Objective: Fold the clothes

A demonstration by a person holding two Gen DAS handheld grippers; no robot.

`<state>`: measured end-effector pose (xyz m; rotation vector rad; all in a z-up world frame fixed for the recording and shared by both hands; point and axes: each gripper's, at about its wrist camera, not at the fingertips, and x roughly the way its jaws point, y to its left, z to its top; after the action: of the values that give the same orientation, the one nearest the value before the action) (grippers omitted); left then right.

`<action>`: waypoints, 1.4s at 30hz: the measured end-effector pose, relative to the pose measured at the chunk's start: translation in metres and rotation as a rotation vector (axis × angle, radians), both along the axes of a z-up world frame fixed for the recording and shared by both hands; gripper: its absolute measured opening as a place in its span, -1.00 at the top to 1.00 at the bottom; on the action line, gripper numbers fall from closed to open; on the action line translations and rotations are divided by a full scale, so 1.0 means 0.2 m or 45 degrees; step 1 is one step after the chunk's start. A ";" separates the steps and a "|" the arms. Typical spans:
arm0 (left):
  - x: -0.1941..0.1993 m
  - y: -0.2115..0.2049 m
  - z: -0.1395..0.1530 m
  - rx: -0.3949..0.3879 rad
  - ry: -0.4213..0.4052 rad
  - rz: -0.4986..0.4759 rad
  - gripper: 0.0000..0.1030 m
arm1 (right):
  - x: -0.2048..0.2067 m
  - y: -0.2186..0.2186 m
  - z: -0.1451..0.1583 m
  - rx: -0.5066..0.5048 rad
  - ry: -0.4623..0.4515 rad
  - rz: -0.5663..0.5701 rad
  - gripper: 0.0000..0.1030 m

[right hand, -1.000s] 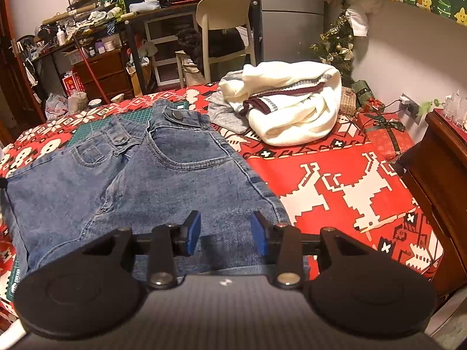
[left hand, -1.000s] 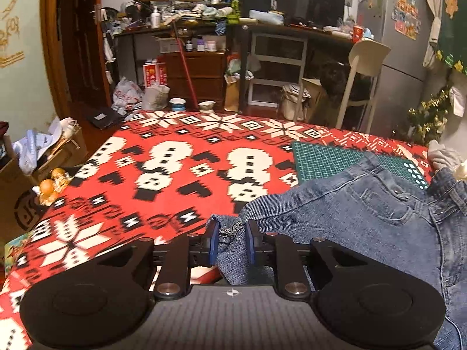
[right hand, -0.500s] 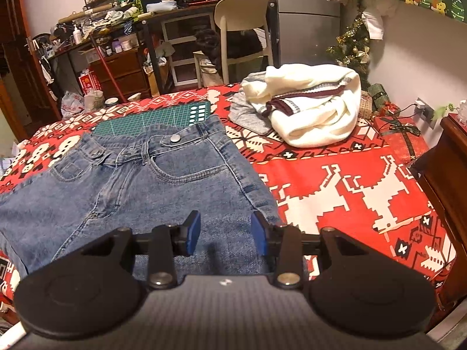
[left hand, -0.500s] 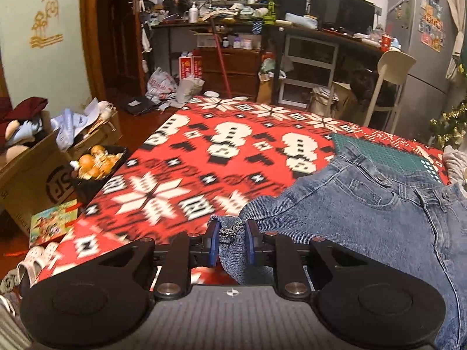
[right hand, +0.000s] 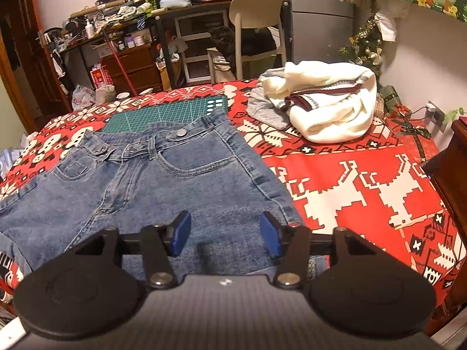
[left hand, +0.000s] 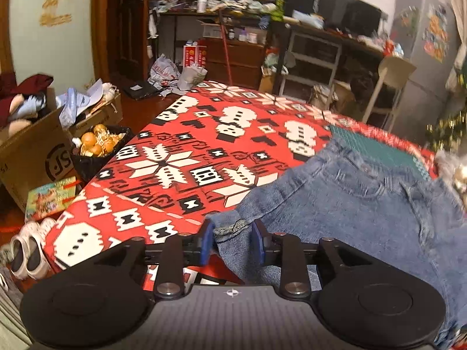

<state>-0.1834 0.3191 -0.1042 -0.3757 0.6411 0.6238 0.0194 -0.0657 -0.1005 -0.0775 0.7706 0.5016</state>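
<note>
Your left gripper sits at the near left corner of the shorts, and its jaws are opening: the hem corner lies between the blue pads, but there is a gap on each side of the cloth, so nothing is pinched. Your right gripper hovers over the near hem on the other side, jaws opening too and already wide, with denim under them and no fold caught between the pads. The shorts lie flat, front up, on the red patterned cloth that covers the table, waistband away from you, button showing at the waist. The waistband overlaps the near edge of a green mat. In the left wrist view the far part of the shorts is blurred, so you cannot read the seams there. A white sweater is heaped on the cloth beyond the shorts and to their right, well apart from them, with a grey garment tucked against its left side. Off the left edge of the table, on the floor, stand a cardboard box and a black tray of oranges.
</note>
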 end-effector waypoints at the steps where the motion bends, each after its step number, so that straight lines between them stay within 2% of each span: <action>1: -0.01 0.00 0.00 -0.013 -0.010 0.003 0.27 | -0.01 0.01 0.00 -0.005 -0.004 0.009 -0.24; 3: -0.03 0.00 0.01 -0.042 -0.030 -0.001 0.15 | -0.02 0.02 0.00 -0.018 -0.022 0.029 -0.46; 5: -0.03 -0.01 0.01 -0.048 -0.037 -0.022 -0.22 | -0.04 0.04 0.00 -0.033 -0.048 0.051 -0.61; 9: 0.02 -0.07 0.02 0.004 -0.026 -0.092 -0.35 | -0.06 0.08 0.00 -0.083 -0.131 0.053 -0.92; 11: 0.07 -0.10 0.02 0.017 -0.001 -0.139 -0.39 | -0.07 0.09 0.00 -0.104 -0.169 0.056 -0.98; 17: 0.21 -0.17 -0.03 0.008 0.062 -0.286 -0.38 | -0.03 0.08 -0.01 -0.141 -0.161 0.049 -0.98; 21: 0.28 -0.24 -0.05 0.116 0.082 -0.354 -0.39 | 0.01 0.07 -0.04 -0.120 -0.111 0.052 -0.99; 23: 0.32 -0.28 -0.05 0.194 0.085 -0.369 -0.51 | 0.02 0.06 -0.05 -0.117 -0.124 0.049 -0.99; 29: 0.41 -0.31 -0.06 0.281 0.046 -0.474 -0.54 | 0.08 0.09 -0.05 -0.149 -0.178 0.106 -0.99; 32: 0.49 -0.29 -0.05 0.246 0.072 -0.565 -0.57 | 0.12 0.08 -0.03 -0.095 -0.167 0.122 -0.99; 35: 0.57 -0.26 -0.05 0.188 0.080 -0.626 -0.57 | 0.16 0.10 -0.01 -0.102 -0.188 0.129 -0.99; 40: 0.68 -0.20 -0.05 0.091 0.019 -0.596 -0.57 | 0.24 0.15 -0.01 -0.140 -0.238 0.166 -0.98; 42: 0.73 -0.16 -0.04 0.056 -0.012 -0.599 -0.57 | 0.27 0.17 -0.01 -0.141 -0.248 0.183 -0.91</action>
<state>-0.0380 0.2864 -0.1128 -0.1754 0.6768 0.1862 0.0734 -0.0311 -0.1025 -0.2819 0.6039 0.5783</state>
